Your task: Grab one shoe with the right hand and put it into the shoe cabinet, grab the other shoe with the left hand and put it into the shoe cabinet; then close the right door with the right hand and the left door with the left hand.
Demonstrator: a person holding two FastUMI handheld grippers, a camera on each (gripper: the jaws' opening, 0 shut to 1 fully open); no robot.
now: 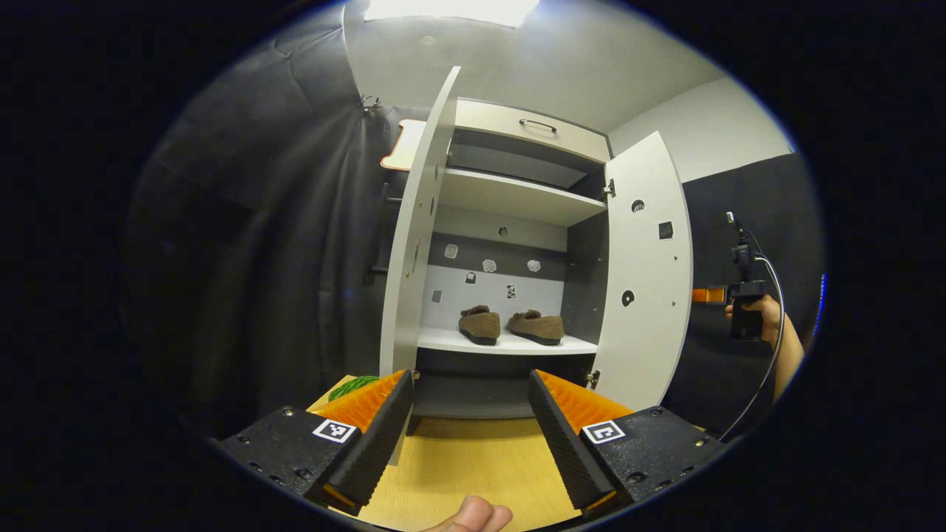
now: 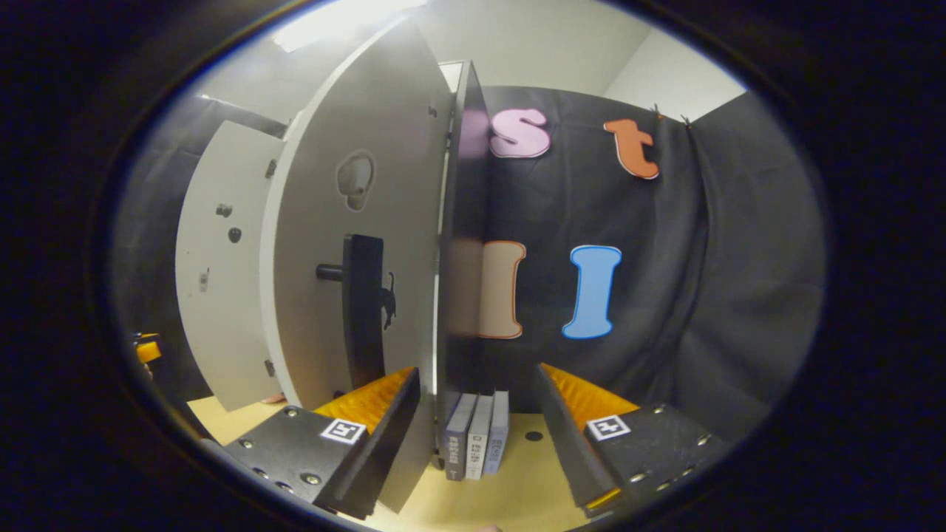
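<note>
Black cloth hung behind a pale wooden tabletop (image 1: 473, 465) on which the shoe cabinet (image 1: 517, 222) stood with both doors swung out. Two brown fuzzy shoes sat side by side on its lower shelf (image 1: 510, 343), the left shoe (image 1: 480, 325) and the right shoe (image 1: 537, 326) close together but apart, toes pointing out of the cabinet. Above them ran an upper shelf (image 1: 517, 196) and a drawer with a dark handle (image 1: 538, 125). In the left gripper view the left door (image 1: 414, 244) appeared nearly edge-on and the right door (image 1: 644, 273) stood wide, its inner face showing. The left hand-held gripper (image 1: 473, 425) hung in front of the cabinet, its fingers spread wide with nothing between them, and a fingertip (image 1: 473, 515) showed at the bottom edge. Farther off beside the right door, a hand (image 1: 768, 314) held the other tool. In the right gripper view, the right hand-held gripper (image 2: 477, 417) was likewise spread wide and held nothing, though the right door's outer edge (image 2: 436, 295) stood between its fingers, just beside the left finger; whether they touched could not be told. That door's dark handle (image 2: 362, 310) faced the camera, and three grey books (image 2: 479, 434) stood on the tabletop against the cabinet's side.
</note>
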